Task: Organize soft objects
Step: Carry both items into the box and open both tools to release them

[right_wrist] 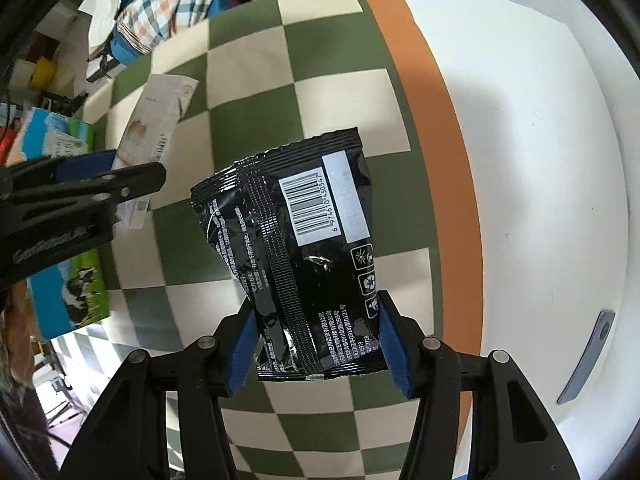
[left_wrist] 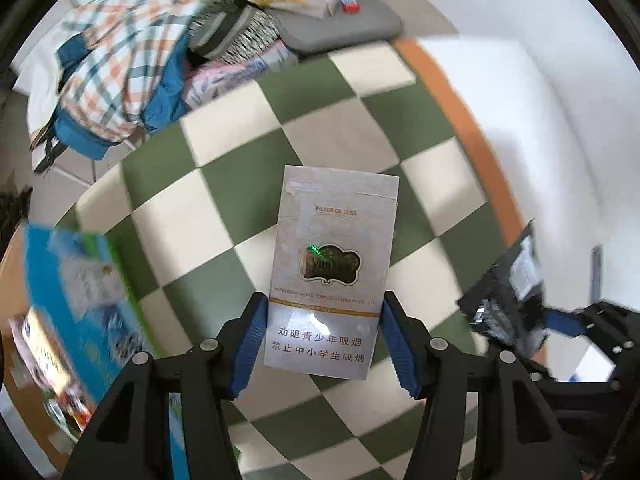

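The left gripper (left_wrist: 324, 334) sits at the bottom centre of the left wrist view, its blue pads (left_wrist: 250, 344) pressed against the two long edges of a pale soft cigarette pack (left_wrist: 332, 272), which stands upright between them and reaches up to mid-frame. The pack hangs above a green-and-cream checked cloth (left_wrist: 248, 152) that fills the middle of that view.

The right gripper (right_wrist: 316, 342) holds a similar pose at the bottom centre of its own view, pinching the lower end of a glossy black pouch (right_wrist: 296, 240). The pouch leans toward the upper left, barcode side facing the camera, its sealed top edge near mid-frame. In the left wrist view the same pouch shows blurred at the right edge.

The left gripper also appears at the left edge of the right wrist view, pointing toward the upper right with the pale pack between its fingers.

A blue-and-green carton (left_wrist: 80, 280) stands at lower left. A plaid garment (left_wrist: 128, 48) is heaped at upper left, beside a grey cushion (left_wrist: 340, 24) at top centre.

An orange band (right_wrist: 424, 128) borders the cloth on the right, beside a white surface (right_wrist: 540, 160).
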A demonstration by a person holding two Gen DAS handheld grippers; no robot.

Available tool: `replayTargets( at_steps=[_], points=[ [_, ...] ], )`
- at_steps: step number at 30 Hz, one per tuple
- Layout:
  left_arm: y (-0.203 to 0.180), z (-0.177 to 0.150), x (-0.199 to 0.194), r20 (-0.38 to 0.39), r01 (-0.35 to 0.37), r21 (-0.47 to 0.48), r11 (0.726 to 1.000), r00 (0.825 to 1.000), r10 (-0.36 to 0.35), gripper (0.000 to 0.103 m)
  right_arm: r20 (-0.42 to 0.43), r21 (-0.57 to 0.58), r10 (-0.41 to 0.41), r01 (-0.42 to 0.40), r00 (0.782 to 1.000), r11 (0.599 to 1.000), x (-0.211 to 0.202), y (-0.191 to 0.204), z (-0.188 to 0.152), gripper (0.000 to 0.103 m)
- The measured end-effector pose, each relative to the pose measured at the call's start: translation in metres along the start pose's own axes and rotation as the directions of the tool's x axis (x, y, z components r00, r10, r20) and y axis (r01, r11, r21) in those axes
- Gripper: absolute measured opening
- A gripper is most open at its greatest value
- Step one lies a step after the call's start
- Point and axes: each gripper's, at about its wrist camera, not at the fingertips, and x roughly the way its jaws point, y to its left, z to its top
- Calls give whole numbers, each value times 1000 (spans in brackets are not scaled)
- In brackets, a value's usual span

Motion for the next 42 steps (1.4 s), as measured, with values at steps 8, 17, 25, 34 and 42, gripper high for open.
replayTargets(
  at_steps=[8, 17, 25, 34, 42],
  points=[
    [49, -61, -90, 119, 63, -218, 974, 992, -37, 54, 78, -19, 100, -99, 992, 995, -52, 27, -22, 57],
    [146, -144, -146, 159, 73, -398, 915, 987, -9, 54, 130, -120, 257, -242, 958, 963, -91, 146, -53, 57],
    [213, -191, -137, 128, 55, -492, 869, 992, 10, 53, 59, -179, 308, -294, 950, 939, -68, 260, -63, 57],
    [245, -194, -81, 41, 85, -511, 855, 996, -75, 28, 40, -185, 198, -187, 979, 965, -27, 312, -53, 57],
    [261, -198, -75, 35, 91, -521, 849, 996, -86, 31, 3, -157, 165, -163, 986, 974, 4, 322, -42, 59]
  ],
)
